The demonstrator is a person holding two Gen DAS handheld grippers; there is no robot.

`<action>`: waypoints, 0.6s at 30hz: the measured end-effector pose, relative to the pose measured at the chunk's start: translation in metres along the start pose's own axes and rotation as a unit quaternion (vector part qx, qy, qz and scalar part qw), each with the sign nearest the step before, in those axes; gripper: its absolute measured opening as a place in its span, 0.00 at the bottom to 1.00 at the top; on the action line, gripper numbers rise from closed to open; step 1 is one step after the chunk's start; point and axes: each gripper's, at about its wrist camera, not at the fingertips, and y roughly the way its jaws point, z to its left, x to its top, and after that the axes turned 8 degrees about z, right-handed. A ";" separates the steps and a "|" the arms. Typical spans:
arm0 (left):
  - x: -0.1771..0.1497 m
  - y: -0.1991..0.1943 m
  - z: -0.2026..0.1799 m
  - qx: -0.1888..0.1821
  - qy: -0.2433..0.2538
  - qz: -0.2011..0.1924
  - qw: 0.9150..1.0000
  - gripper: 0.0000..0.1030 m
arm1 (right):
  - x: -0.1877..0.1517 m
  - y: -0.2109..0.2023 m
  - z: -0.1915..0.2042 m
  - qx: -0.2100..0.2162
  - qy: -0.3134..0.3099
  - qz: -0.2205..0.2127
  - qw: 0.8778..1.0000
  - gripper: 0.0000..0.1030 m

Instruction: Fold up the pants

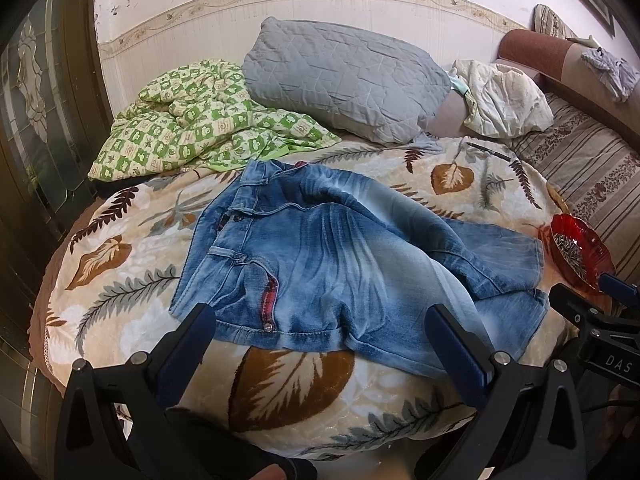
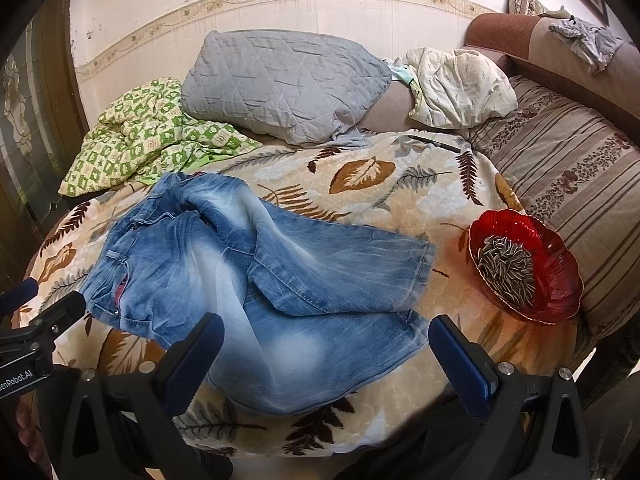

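We see the jeans (image 1: 340, 264) lying rumpled in the middle of the leaf-print blanket (image 1: 280, 380), faded blue denim with pale, washed-out patches down the thighs. The waistband sits toward nine o'clock in the left wrist view, a red checked lining showing at one pocket edge, and the legs run toward three o'clock, one leg crossed loosely over the other with both hems near the blanket's right side. Our left gripper (image 1: 320, 344) hangs just above the near edge of the denim at six o'clock, its jaws spread wide and holding nothing; our right gripper (image 2: 328, 356) hovers likewise over the lower leg, jaws wide and empty. At three o'clock in the right wrist view a red glass bowl (image 2: 560, 280) of striped seeds rests on the blanket, close to the hems but apart from them. Toward twelve o'clock a grey quilted pillow (image 2: 284, 84) leans against the wall, with a green checked quilt (image 2: 148, 136) bunched at ten o'clock and a cream pillow (image 2: 460, 88) at one o'clock. A dark pen (image 2: 436, 143) lies on the blanket beyond the jeans. A striped cushion (image 2: 568, 176) and brown sofa back (image 2: 520, 32) run along the right, below a pale wall with a floral border.
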 end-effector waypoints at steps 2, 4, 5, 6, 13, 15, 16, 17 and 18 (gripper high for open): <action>0.000 0.000 0.000 0.001 0.000 0.000 1.000 1.00 | 0.000 0.000 0.000 0.000 0.000 0.000 1.000 1.00; 0.000 0.000 0.000 0.000 0.001 0.000 1.000 1.00 | 0.000 0.000 0.000 0.000 0.000 0.000 1.000 1.00; 0.000 0.000 0.000 0.000 0.000 0.000 1.000 1.00 | 0.000 0.000 0.000 0.000 0.001 0.000 1.000 1.00; 0.000 0.000 0.000 0.001 0.000 0.000 1.000 1.00 | 0.000 0.000 0.000 0.000 0.001 0.000 1.000 1.00; -0.001 0.000 0.000 0.000 0.001 0.001 1.000 1.00 | -0.002 0.002 0.000 0.000 0.003 0.002 1.000 1.00; -0.002 0.000 0.000 0.002 0.001 0.002 1.000 1.00 | -0.001 0.002 -0.001 0.001 0.003 0.002 1.000 1.00; -0.002 0.001 -0.001 0.002 0.002 0.003 1.000 1.00 | -0.001 0.003 0.000 0.001 0.004 0.003 1.000 1.00; -0.002 0.001 -0.001 0.002 0.002 0.003 1.000 1.00 | -0.002 0.004 0.000 0.001 0.004 0.003 1.000 1.00; -0.003 0.001 -0.001 0.002 0.003 0.003 1.000 1.00 | -0.001 0.003 -0.001 0.001 0.003 0.003 1.000 1.00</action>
